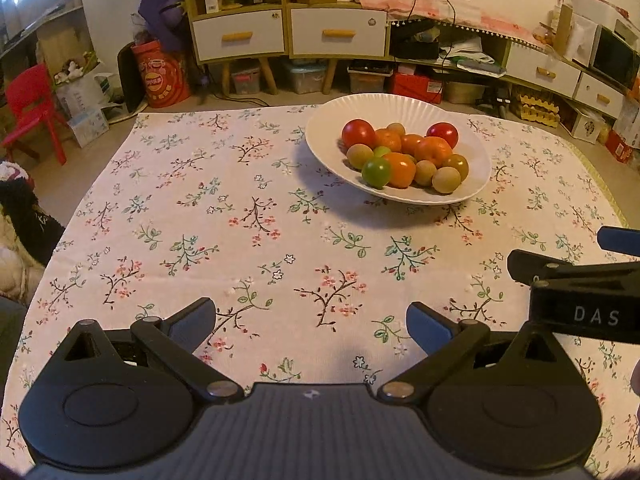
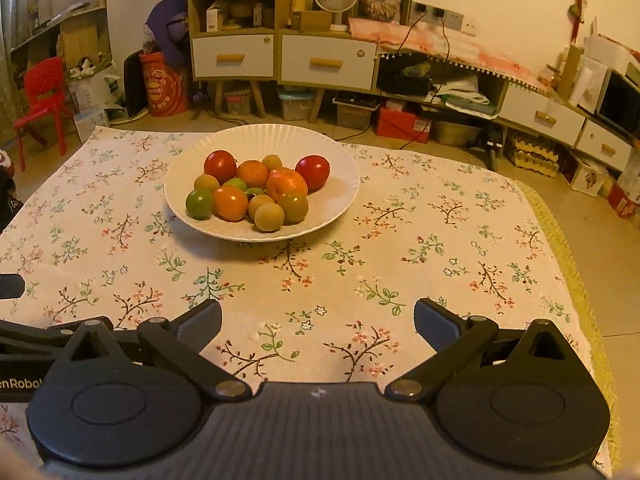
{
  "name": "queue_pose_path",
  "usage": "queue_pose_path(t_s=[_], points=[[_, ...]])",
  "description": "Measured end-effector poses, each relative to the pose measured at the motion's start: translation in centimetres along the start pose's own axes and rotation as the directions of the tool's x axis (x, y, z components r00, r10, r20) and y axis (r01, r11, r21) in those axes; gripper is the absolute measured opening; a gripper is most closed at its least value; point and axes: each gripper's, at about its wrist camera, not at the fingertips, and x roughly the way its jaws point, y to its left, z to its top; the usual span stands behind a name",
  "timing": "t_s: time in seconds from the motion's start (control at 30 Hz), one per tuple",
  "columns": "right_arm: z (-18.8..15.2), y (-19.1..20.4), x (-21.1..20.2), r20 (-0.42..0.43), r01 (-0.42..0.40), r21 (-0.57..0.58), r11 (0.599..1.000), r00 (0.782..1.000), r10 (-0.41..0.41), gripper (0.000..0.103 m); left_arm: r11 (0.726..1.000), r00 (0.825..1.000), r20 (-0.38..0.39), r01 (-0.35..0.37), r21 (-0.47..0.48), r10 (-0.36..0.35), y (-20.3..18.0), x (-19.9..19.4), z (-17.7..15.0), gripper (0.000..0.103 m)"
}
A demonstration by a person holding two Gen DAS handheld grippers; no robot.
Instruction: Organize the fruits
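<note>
A white ribbed bowl (image 1: 328, 120) stands on the floral tablecloth at the far side; it also shows in the right wrist view (image 2: 280, 136). It holds several fruits: red ones (image 1: 358, 133), orange ones (image 1: 432, 150), a green one (image 1: 376, 172) and tan ones (image 1: 446, 179). My left gripper (image 1: 311, 322) is open and empty over the near cloth, well short of the bowl. My right gripper (image 2: 318, 322) is open and empty too, near the front edge. In the left wrist view the right gripper's side (image 1: 576, 292) shows at the right edge.
The floral tablecloth (image 1: 240, 240) covers a low table. Behind it stand shelves with white drawers (image 1: 240, 34), storage boxes on the floor, a red bin (image 1: 162, 74) and a red chair (image 1: 30, 108). A long low cabinet (image 2: 540, 112) runs along the right wall.
</note>
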Motion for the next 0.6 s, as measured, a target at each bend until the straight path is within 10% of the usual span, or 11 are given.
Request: queue_pose_path(t_s=[0.6], points=[[-0.10,0.34,0.16,-0.008,0.006,-0.014,1.000,1.000,-0.006,0.102,1.000,1.000,-0.002,-0.005,-0.001,0.005,0.16,0.15,-0.03,0.095]])
